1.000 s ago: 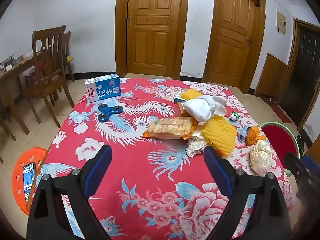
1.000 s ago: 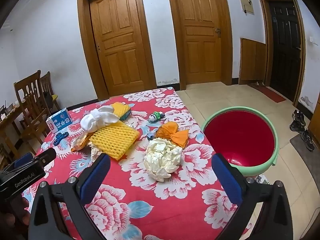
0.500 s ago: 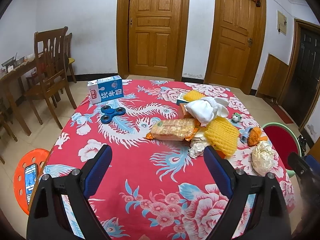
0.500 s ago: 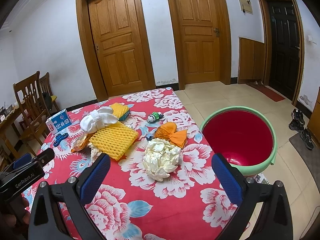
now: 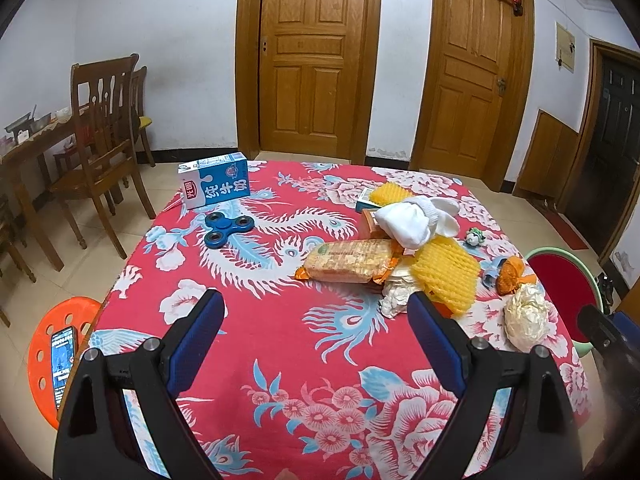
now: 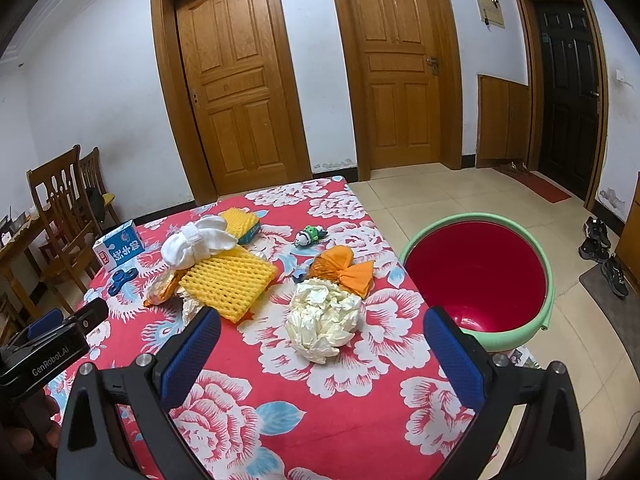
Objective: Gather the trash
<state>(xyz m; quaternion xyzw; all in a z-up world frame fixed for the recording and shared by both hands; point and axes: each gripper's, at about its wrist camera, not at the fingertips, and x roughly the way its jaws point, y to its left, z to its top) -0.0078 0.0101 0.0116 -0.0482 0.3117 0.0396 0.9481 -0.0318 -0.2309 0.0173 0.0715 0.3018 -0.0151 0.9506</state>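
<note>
Right now both my grippers, left and right, gape wide and empty above the floral tablecloth. Crumpled white paper lies between my right fingers, near the red basin.

We carry two matching tongs. Our left tongs fill the lower part of the left wrist view: a black angular frame with two arms that each end in a blue pad with a fine dimpled texture, and round silver screws set along the tops of the arms. Our right tongs look the same in the right wrist view, black frame, blue textured pads, silver screw heads. At the lower left of the right wrist view the side of the left tongs shows as a black block with white lettering reading "GenRobot.AI" and a blue pad behind it.
</note>
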